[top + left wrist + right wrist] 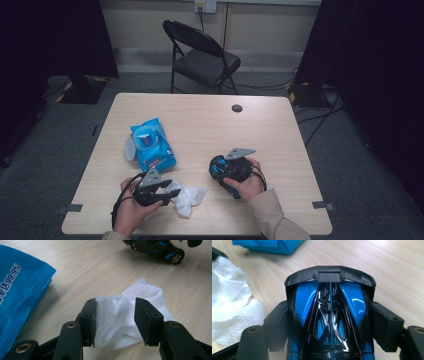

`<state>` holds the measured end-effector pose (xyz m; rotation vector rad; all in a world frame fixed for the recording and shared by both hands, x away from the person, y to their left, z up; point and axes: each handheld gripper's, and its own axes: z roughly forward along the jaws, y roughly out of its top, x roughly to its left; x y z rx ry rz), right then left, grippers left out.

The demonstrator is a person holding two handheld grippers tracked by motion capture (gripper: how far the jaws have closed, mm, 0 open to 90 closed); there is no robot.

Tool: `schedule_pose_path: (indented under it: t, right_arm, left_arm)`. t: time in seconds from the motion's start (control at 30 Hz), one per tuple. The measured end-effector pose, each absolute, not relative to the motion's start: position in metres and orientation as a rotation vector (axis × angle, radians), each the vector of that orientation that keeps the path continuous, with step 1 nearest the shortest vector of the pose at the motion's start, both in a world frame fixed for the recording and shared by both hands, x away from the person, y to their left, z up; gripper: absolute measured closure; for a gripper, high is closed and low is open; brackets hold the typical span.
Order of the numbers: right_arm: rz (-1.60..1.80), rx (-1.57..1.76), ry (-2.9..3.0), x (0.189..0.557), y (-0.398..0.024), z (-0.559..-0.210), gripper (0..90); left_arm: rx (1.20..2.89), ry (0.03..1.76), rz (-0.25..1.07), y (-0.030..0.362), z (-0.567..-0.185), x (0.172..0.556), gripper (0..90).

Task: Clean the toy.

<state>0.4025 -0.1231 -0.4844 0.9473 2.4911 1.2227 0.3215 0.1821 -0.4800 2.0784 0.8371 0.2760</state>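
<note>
On the table's near half in the high view, your left gripper (167, 192) sits at about 7 o'clock with a crumpled white wipe (190, 198) at its jaws, and your right gripper (225, 172) sits at about 5 o'clock, clasped around a blue-and-black toy car (220, 167); the blue wipes pack (151, 144) lies at 10 o'clock, apart from both. In the left gripper view, the wipe (117, 317) lies between the jaws: the left pad (91, 320) touches it, while the right pad (143, 320) seems to stand just off it, so the jaws read as open around it, not pinching. The car (160, 251) shows at 1 o'clock. In the right gripper view, both jaws press on the car's (329, 315) flanks, behind its rear wing — a firm hold. Judgement: the wipe is light, limp and likely damp, so take it at a bunched fold. The car is a stiff, glossy, slippery shell with a thin wing; hold it by the body sides.
</note>
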Motion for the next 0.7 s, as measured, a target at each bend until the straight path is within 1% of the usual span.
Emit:
schedule_pose_path:
  t: [0.27,0.7]
  right_arm:
    - [1.314,0.969,2.425,0.396,-0.141,-0.47,26.0]
    - [1.378,0.979,2.372,0.387,-0.155,-0.461,26.0]
  left_arm:
    - [2.058,0.824,0.278,0.178,-0.475,0.321,47.5]
    - [2.052,0.785,0.275,0.168,-0.469,0.317,44.3]
